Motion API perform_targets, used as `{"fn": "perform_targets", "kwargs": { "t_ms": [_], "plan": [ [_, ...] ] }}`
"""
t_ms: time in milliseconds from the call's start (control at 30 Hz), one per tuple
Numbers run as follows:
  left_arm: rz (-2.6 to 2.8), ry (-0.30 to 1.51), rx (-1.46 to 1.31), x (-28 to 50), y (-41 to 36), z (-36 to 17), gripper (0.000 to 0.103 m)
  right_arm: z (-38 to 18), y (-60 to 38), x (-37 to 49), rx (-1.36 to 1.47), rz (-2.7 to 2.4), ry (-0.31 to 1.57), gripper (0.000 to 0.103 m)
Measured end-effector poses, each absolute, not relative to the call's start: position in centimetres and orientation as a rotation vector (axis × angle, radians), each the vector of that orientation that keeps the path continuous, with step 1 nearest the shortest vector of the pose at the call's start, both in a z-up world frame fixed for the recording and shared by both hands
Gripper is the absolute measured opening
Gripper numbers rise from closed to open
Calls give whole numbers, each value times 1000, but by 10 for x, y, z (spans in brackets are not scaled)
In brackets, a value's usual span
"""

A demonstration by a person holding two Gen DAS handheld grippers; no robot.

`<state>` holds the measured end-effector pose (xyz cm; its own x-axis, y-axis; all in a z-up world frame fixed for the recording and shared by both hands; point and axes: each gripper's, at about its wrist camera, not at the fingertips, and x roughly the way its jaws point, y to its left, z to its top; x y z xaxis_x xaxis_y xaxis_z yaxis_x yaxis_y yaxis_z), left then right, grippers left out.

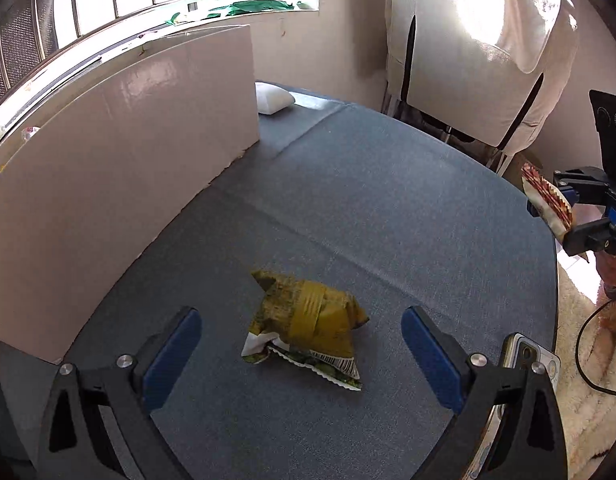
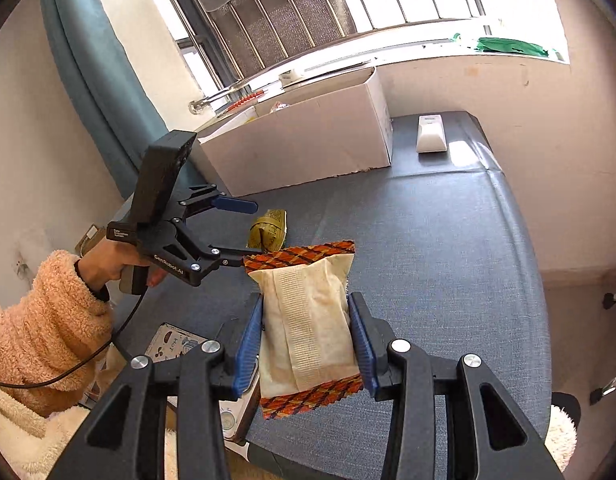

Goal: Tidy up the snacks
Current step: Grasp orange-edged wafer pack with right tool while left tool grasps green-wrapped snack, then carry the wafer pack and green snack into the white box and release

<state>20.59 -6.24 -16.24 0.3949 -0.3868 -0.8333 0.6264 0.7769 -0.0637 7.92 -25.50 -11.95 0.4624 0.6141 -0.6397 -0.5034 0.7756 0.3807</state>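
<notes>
**Two packets, one box: line up the green one before closing**

Blue pads frame the bottom of the left wrist view: the left gripper (image 1: 301, 354) hangs wide open above the blue-grey table (image 1: 388, 200), its two fingers well apart on either side of the crumpled green snack packet (image 1: 308, 326), which lies on the cloth at lower centre. Neither pad touches it yet. To grip it well, I judge the gripper should drop straight down so the pads meet the puffed middle of the packet, not the thin crimped edge at its lower right, which would likely slip or fold. A slow close should suit it; the bag looks soft and air-filled.

Along the left of that view stands the white cardboard box (image 1: 120, 136), close to the packet and, I judge, the likely place for the snacks; its inside is hidden from here. A small white device (image 1: 273, 98) sits beyond the box's far corner.

At the right edge, the right gripper (image 2: 306, 340) is closed on the cream snack packet (image 2: 308, 320) with orange plaid ends, held off the table across its middle. It should stay clear of the left gripper on the way to the box.
</notes>
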Motion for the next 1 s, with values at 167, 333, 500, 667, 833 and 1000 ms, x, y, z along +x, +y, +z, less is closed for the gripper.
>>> {"fn": "perform_targets", "kwargs": {
  "t_ms": [167,333,500,667,833,1000],
  "plan": [
    [-663,983,252,210,-65,-170,53,-127,-248,80,145,701,868,46],
    [-612,916,199,192,-57,-156,51,-125,-245,85,153,705,854,46],
    [-453,735,32,174,-25,-106,51,-107,-235,101,166,677,795,46],
    [-319,577,-113,188,14,-43,51,-64,-207,153,158,645,705,46],
    [-199,556,-197,252,56,-6,51,-20,-165,238,142,610,679,46],
    [-144,634,-222,315,94,1,51,-6,-128,322,93,537,731,46]
  ]
}}
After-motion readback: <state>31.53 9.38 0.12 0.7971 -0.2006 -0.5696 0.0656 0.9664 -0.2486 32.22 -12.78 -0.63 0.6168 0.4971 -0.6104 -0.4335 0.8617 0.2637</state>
